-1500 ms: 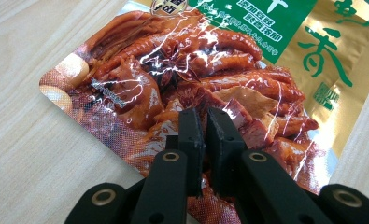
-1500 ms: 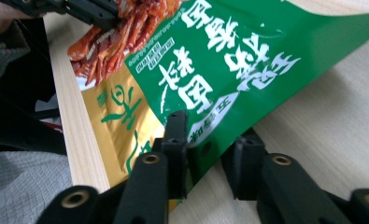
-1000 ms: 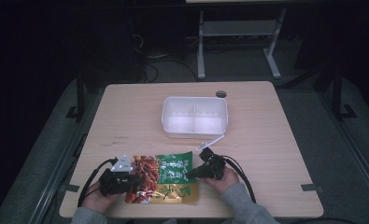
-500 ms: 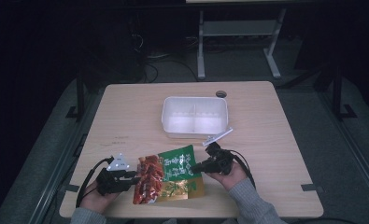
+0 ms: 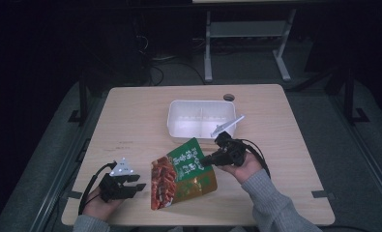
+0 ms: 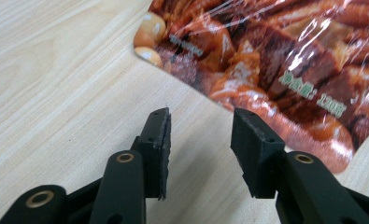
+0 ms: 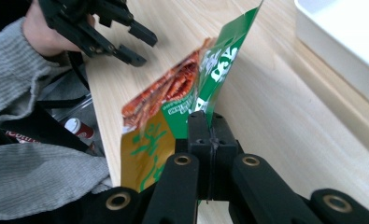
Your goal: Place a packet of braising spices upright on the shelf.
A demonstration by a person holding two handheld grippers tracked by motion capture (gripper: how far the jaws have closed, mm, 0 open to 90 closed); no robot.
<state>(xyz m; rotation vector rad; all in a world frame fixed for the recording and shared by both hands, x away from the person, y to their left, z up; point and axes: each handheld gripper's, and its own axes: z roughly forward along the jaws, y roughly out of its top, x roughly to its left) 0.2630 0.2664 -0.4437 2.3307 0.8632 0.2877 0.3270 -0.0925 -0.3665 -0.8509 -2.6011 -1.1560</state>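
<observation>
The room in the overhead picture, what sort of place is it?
Probably a lab or recording studio, not a kitchen: a lone wooden table in a dark room, cables on the floor, and cabled tongs gripping a snack packet.

Glossy crinkled plastic food pouch [image 6: 285,60] (glare-streaked), pale matt wood-grain table [image 5: 140,121], smooth white plastic tray [image 5: 179,123]

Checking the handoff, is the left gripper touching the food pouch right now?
Apart. In the left gripper view the left gripper stands open over bare table, short of the food pouch.
</observation>
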